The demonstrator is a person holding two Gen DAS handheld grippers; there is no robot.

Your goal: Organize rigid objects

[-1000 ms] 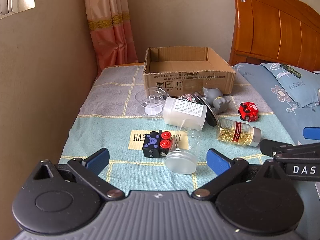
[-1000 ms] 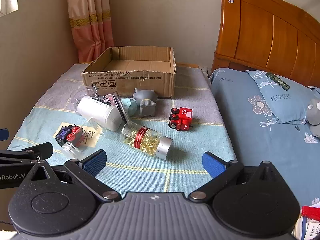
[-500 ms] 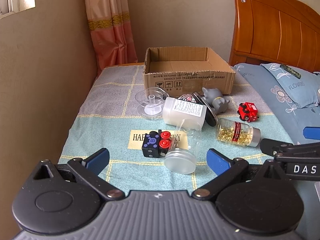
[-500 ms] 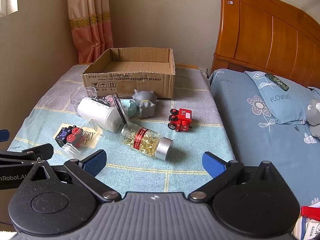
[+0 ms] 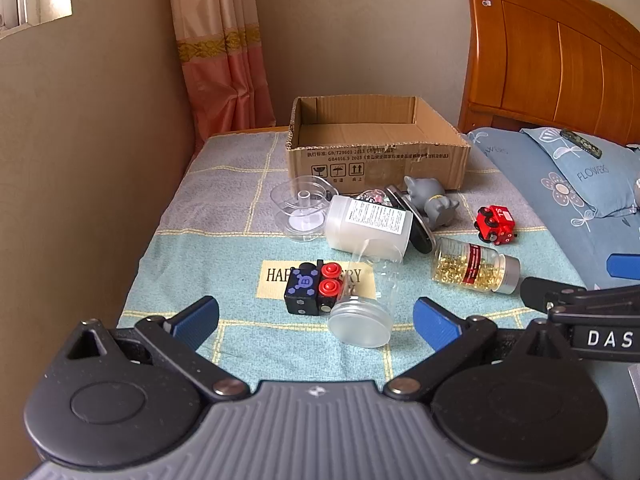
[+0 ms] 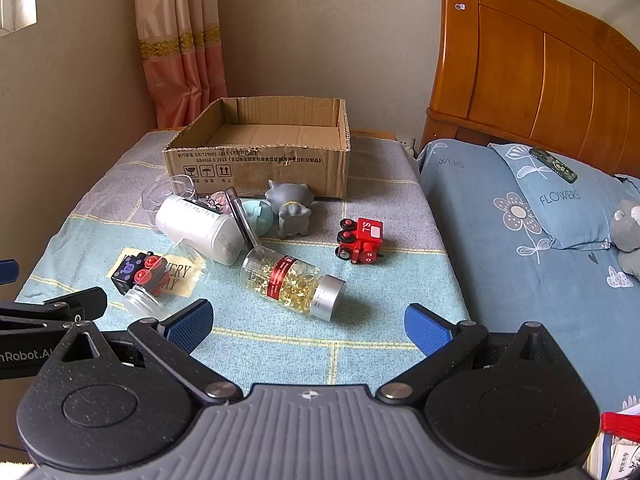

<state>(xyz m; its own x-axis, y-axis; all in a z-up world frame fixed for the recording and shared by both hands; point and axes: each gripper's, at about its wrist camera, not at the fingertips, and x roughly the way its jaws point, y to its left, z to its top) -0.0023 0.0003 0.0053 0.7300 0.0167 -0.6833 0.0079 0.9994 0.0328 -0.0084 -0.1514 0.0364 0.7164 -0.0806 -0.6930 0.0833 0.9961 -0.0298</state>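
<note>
An open cardboard box [image 5: 376,148] [image 6: 260,152] stands at the back of a cloth-covered table. In front of it lie a white bottle [image 5: 368,224] [image 6: 198,228], a clear jar with a frosted lid [image 5: 366,304], a black toy train with red wheels [image 5: 312,288] [image 6: 138,272], a capsule bottle [image 5: 474,266] [image 6: 292,280], a grey animal figure [image 5: 434,202] [image 6: 292,208] and a red toy train [image 5: 496,224] [image 6: 360,240]. My left gripper [image 5: 316,320] is open, just short of the clear jar. My right gripper [image 6: 308,326] is open, just short of the capsule bottle.
A clear plastic spool [image 5: 304,208] lies left of the white bottle. A wall [image 5: 92,160] and curtain [image 5: 220,48] bound the left side. A bed with a blue pillow [image 6: 560,200] and wooden headboard [image 6: 540,68] lies to the right.
Both grippers have edged slightly forward toward the objects. Nothing on the table has moved.
</note>
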